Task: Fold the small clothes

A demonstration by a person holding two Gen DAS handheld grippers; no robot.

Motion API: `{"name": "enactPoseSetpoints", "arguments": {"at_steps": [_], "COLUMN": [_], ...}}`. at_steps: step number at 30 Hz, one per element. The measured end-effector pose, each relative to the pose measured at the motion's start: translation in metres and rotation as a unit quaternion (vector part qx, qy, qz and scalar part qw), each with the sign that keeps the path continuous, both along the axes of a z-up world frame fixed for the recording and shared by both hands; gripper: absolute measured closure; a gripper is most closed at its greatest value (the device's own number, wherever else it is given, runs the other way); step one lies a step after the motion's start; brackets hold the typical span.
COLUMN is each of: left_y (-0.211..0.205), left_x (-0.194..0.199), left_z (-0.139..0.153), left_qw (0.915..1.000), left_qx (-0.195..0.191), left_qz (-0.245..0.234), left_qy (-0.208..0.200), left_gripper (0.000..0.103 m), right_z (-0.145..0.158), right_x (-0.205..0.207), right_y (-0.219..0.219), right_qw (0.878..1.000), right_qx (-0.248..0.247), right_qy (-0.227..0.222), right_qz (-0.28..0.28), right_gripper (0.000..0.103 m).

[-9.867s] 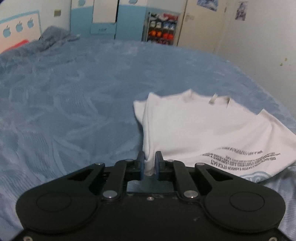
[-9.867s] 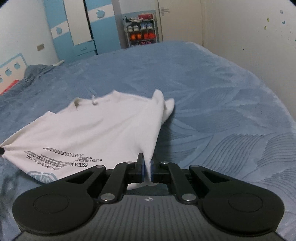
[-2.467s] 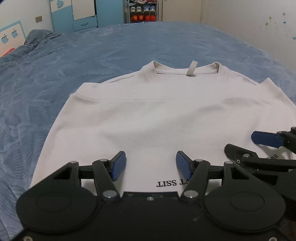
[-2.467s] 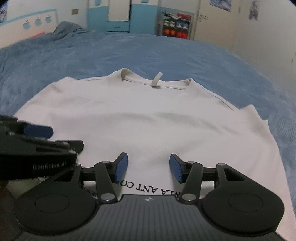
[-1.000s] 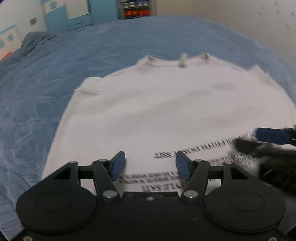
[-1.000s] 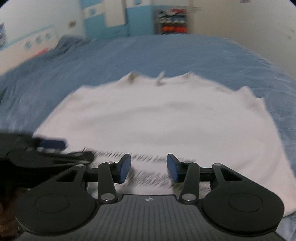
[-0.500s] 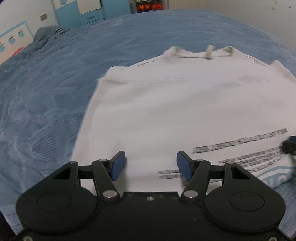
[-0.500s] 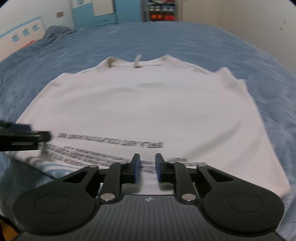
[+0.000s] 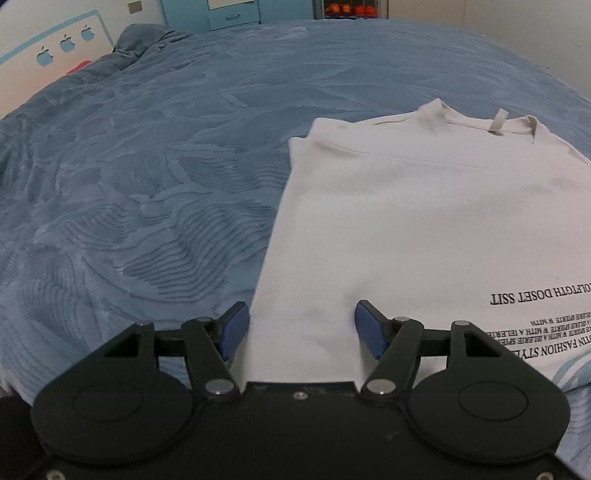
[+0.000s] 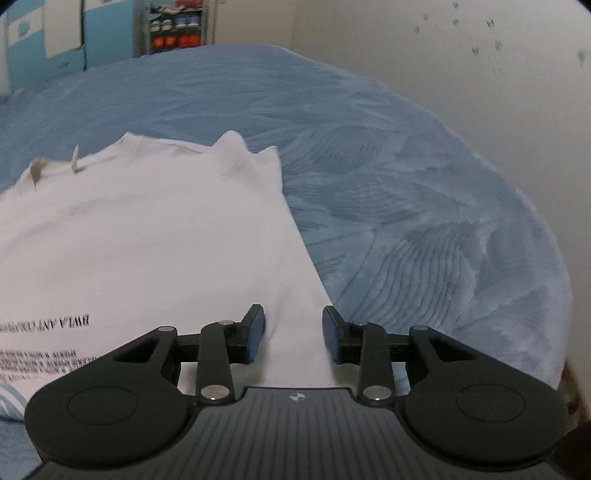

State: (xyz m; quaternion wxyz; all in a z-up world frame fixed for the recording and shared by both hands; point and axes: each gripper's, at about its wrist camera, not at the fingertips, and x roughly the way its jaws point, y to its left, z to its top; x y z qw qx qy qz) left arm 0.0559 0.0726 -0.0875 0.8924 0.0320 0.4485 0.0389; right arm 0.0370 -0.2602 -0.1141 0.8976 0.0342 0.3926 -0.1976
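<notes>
The white shirt (image 9: 424, 221) lies flat on the blue bed (image 9: 147, 184), and the left gripper (image 9: 299, 325) and right gripper (image 10: 293, 332) sit wide open and empty over its near corners, so a shallow grab might bunch it.

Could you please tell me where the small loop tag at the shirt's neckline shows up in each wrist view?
Left wrist: the loop tag sits upper right, on the collar of the white shirt.
Right wrist: the loop tag sits at upper left, on the collar.
Shared landmark: the shoe shelf beyond the blue bedspread.
</notes>
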Motion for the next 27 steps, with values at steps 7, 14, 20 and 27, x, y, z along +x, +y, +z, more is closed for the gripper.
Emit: {"name": "enactPoseSetpoints", "arguments": {"at_steps": [7,14,20,27], "left_y": [-0.041,-0.106,-0.117,-0.087], "left_x": [-0.009,-0.036,-0.040,-0.033], "left_z": [0.014,0.009,-0.008,-0.009], "left_qw": [0.9986,0.9910,0.9897,0.9934], "left_qx": [0.015,0.009,0.015,0.027], "left_qz": [-0.047,-0.133,-0.142,-0.107], "left_qy": [-0.017,-0.009,0.013,0.030], "left_gripper": [0.039,0.039,0.037,0.036], "right_z": [0.014,0.008,-0.013,-0.009], "right_x": [-0.003,-0.013,-0.014,-0.020], "right_y": [0.031,0.097,0.126,0.109], "right_qw": [0.997,0.976,0.966,0.977], "right_qx": [0.020,0.081,0.061,0.037], "right_qy": [-0.037,-0.026,0.020,0.024], "right_qz": [0.066,0.202,0.249,0.207], "right_gripper": [0.065,0.064,0.063,0.063]}}
